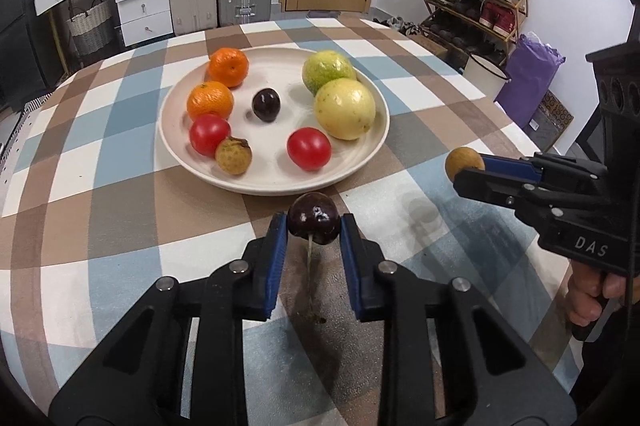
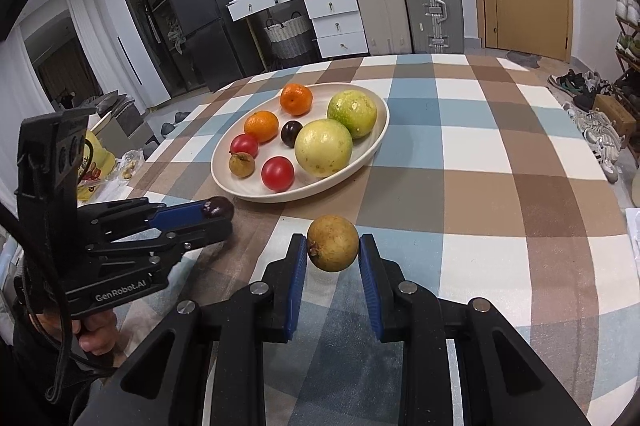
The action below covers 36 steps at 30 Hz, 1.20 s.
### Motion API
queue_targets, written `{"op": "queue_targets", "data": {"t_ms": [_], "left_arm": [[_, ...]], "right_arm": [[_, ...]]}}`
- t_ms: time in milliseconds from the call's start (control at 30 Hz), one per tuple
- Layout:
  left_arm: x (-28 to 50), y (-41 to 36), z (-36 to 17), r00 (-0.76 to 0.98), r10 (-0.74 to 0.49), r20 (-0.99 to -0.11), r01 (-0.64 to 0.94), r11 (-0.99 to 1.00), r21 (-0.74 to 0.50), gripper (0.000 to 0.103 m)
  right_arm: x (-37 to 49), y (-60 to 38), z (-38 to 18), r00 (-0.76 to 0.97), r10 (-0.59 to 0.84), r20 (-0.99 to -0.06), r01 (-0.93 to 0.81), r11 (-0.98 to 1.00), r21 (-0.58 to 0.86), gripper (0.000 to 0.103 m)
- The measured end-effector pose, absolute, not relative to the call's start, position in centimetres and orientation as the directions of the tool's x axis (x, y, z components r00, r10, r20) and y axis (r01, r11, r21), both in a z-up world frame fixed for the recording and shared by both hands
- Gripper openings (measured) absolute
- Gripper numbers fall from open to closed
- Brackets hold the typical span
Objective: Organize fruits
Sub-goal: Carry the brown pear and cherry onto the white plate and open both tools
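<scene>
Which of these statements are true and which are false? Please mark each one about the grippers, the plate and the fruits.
1. The left gripper holds a dark cherry. True.
2. The right gripper is empty. False: it is shut on a brown longan.
3. The plate holds two tomatoes. True.
4. Three oranges lie on the plate. False: only two.
5. The tablecloth is plain white. False: it is checked in brown, blue and white.

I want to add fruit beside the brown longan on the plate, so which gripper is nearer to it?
Left. The left gripper sits just off the plate's near rim, fairly close to the brown longan; the right gripper is farther off to the side.
</scene>
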State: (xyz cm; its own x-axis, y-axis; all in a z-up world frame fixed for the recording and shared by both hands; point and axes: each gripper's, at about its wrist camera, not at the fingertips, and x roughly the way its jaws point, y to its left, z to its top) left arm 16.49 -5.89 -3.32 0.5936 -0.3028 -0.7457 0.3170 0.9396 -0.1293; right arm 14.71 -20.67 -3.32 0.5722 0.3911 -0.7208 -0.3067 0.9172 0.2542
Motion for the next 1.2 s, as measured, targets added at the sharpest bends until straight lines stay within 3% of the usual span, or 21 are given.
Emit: {"op": "queue_targets", "data": {"t_ms": [600, 1200], "left_arm": [[16.3, -2.6, 0.9, 0.677, -0.249, -0.692, 0.212, 0.967, -0.141, 0.024], [20.8, -1.8, 2.2, 0.722, -0.175, -0.669, 0.152, 0.984, -0.093, 0.024]], "right_arm": [[16.7, -19.9, 0.8, 0.606, 0.442, -0.662, -0.361, 0.894, 0.266, 0.027], [20.4, -18.3, 2.4, 0.611, 0.469, -0.638, -0.413, 0.876, 0.249, 0.027]]}}
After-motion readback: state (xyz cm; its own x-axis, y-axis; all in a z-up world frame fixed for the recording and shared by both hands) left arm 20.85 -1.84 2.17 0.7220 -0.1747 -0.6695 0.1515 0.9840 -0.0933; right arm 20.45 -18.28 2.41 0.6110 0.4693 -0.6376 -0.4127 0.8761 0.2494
